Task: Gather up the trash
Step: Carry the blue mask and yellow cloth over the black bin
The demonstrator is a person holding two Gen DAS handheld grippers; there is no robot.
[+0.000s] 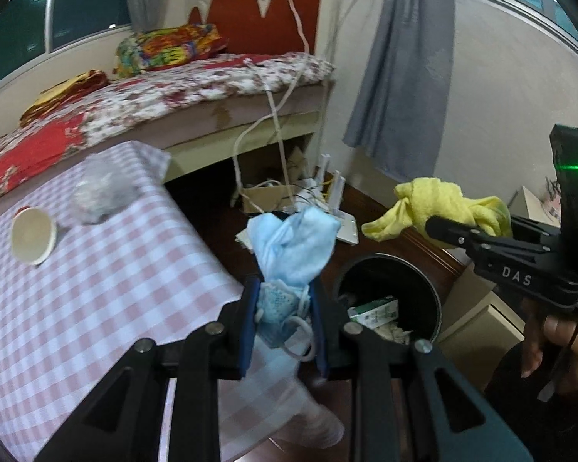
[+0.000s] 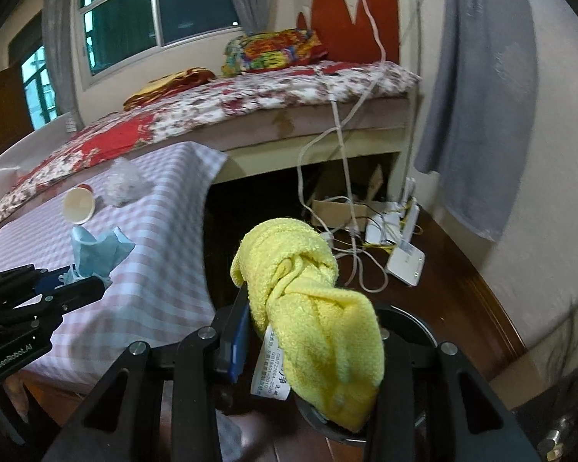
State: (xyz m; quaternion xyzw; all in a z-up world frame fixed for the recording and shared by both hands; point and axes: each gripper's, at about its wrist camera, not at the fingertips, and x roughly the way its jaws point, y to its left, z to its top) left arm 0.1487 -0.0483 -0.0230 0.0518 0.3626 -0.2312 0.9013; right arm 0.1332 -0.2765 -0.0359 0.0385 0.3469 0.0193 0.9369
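Left tool is clenched on a crumpled blue face mask, held up just past the edge of the bench with the pink checked cloth. Right tool is gripping a bunched yellow towel (care label hanging off it). The round black trash bin sits on the floor beside the bench, a green-and-white carton inside. Still on the bench: a paper cup on its side and what looks like a crumpled clear plastic bag, pretty blurry though.
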